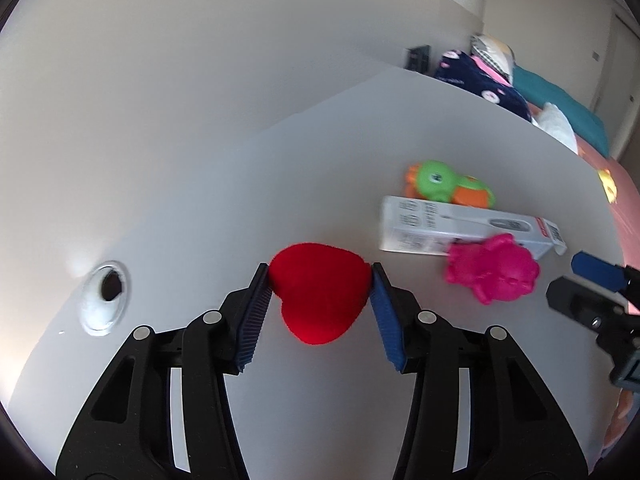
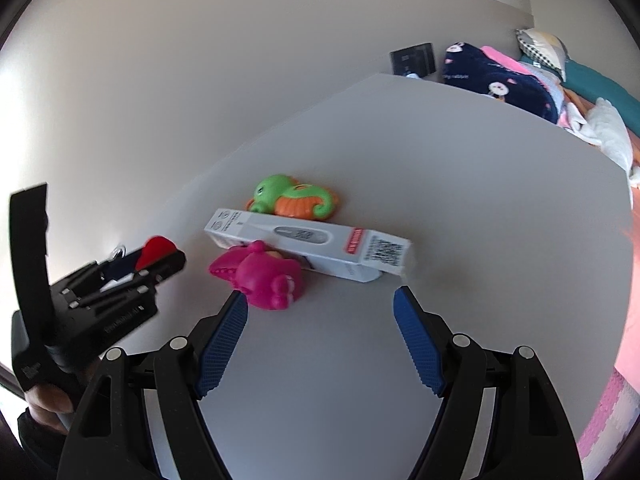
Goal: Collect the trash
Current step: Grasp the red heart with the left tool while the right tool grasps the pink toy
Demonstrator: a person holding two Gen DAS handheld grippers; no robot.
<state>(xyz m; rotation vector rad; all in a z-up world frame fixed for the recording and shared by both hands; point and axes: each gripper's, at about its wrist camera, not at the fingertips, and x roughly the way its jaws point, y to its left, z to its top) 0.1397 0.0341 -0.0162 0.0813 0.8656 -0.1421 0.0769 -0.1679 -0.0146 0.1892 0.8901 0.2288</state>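
The left wrist camera looked forward along its fingers, low and close over the table (image 1: 200,168). The right wrist camera faced likewise from beside it. Both shared the box (image 1: 460,226) (image 2: 308,246), toys and wall.

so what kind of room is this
Probably a bedroom, maybe a child's: a pale grey desk carrying a green-and-orange plastic seahorse toy stands beside a bed with a navy patterned blanket.
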